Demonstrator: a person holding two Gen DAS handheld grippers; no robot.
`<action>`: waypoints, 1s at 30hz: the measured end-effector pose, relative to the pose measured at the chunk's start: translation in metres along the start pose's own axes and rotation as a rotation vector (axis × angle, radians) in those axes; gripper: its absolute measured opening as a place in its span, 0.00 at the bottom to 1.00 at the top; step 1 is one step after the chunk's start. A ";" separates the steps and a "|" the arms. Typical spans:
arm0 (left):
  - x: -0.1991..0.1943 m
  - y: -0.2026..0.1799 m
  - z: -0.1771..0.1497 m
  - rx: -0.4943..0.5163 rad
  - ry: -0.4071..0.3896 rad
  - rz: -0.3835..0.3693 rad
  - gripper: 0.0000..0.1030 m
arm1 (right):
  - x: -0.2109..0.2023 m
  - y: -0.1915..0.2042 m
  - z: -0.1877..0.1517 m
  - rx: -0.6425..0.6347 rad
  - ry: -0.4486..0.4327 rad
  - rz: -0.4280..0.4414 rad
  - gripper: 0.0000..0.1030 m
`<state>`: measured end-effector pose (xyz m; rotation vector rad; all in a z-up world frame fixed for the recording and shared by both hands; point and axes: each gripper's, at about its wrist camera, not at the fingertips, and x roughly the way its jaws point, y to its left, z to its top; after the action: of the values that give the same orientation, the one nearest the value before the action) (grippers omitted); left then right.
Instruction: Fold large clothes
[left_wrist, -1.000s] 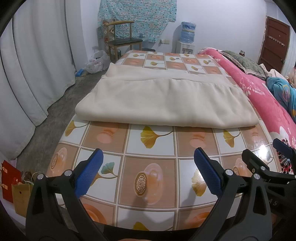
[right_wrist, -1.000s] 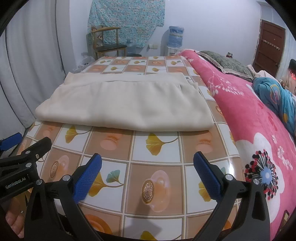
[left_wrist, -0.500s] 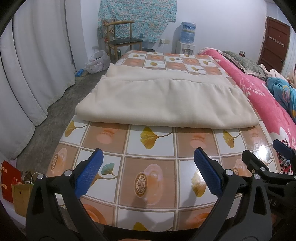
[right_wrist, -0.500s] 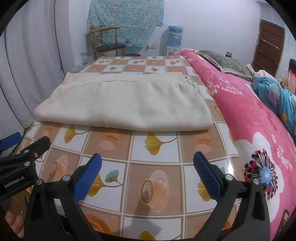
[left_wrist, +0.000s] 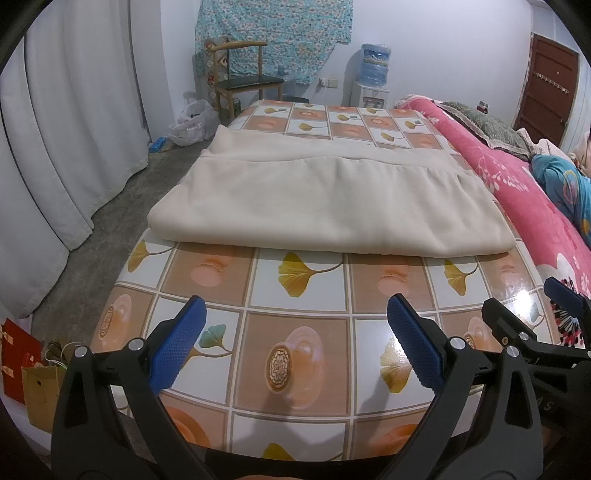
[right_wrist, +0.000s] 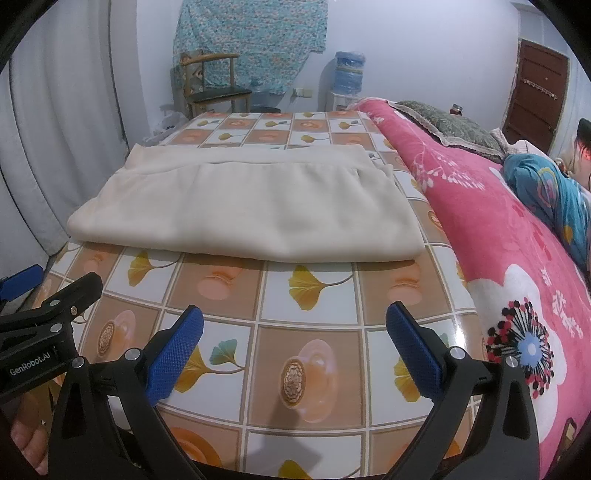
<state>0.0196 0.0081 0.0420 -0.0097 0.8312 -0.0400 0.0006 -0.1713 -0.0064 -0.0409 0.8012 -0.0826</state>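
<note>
Presently both the left gripper (left_wrist: 295, 345) and right gripper (right_wrist: 294, 345) hovered spread wide, empty, near the table (left_wrist: 295, 295) edge. Cream garment (left_wrist: 325, 206) lay folded mid-table, well apart. Judged best: pinch both near corners evenly.

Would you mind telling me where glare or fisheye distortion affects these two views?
Left wrist view: bright glare on the tablecloth near its right edge, curtains bowed by the lens. Right wrist view: a fainter sheen streak by the pink blanket; the cream garment stays sharp.
</note>
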 end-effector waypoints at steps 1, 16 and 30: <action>0.000 0.000 0.000 -0.001 0.000 -0.001 0.92 | 0.000 -0.001 -0.001 0.000 0.000 0.000 0.94; 0.001 0.000 0.000 -0.004 -0.001 -0.002 0.92 | 0.000 0.001 0.001 -0.001 0.000 -0.002 0.94; 0.006 -0.004 0.003 -0.019 0.004 -0.004 0.92 | 0.004 0.002 0.003 -0.018 0.012 0.001 0.94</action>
<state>0.0255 0.0037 0.0396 -0.0293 0.8353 -0.0363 0.0058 -0.1696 -0.0071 -0.0568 0.8138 -0.0753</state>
